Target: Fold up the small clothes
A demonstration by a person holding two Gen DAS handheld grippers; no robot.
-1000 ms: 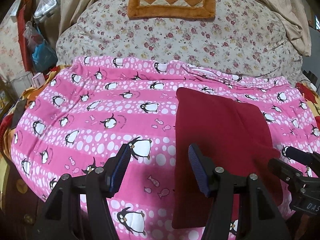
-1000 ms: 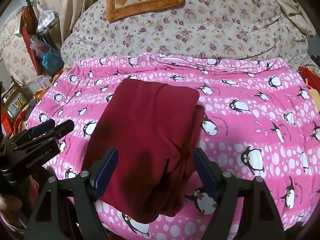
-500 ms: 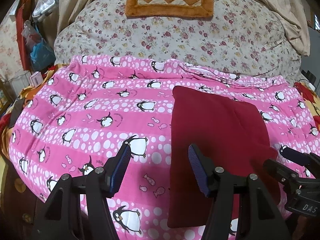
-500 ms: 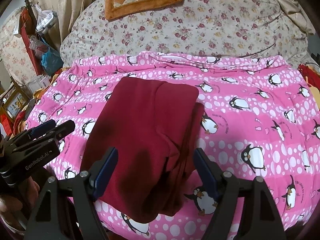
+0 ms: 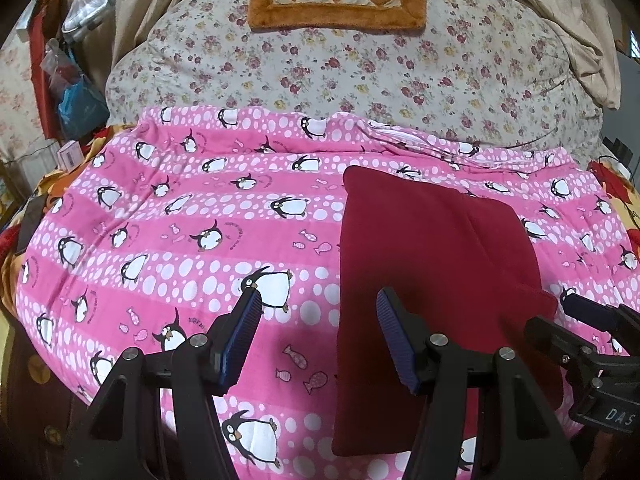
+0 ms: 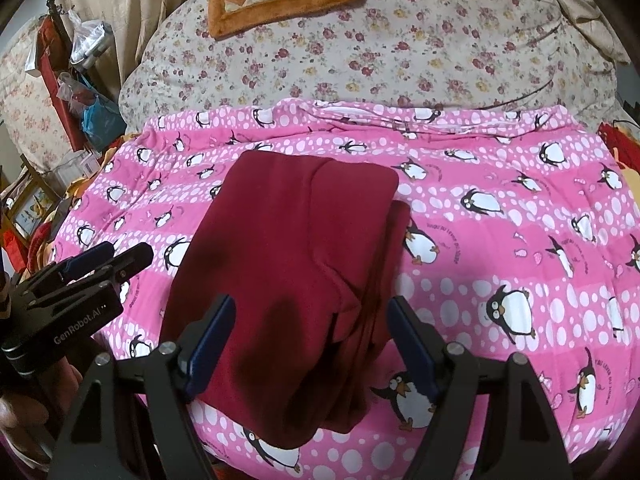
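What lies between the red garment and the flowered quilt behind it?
Only the pink penguin blanket, with a rumpled fold along its far edge. The right wrist view shows that strip between the red garment and the flowered quilt.

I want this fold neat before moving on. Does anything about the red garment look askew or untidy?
Yes. On the dark red folded garment, the layers do not line up: a lower layer sticks out past the top panel along its right side. Its near end also droops over the edge of the pink penguin-print blanket.

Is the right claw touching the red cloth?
Cannot tell. In the right wrist view the open right claw straddles the red cloth, but no contact or gap shows plainly.
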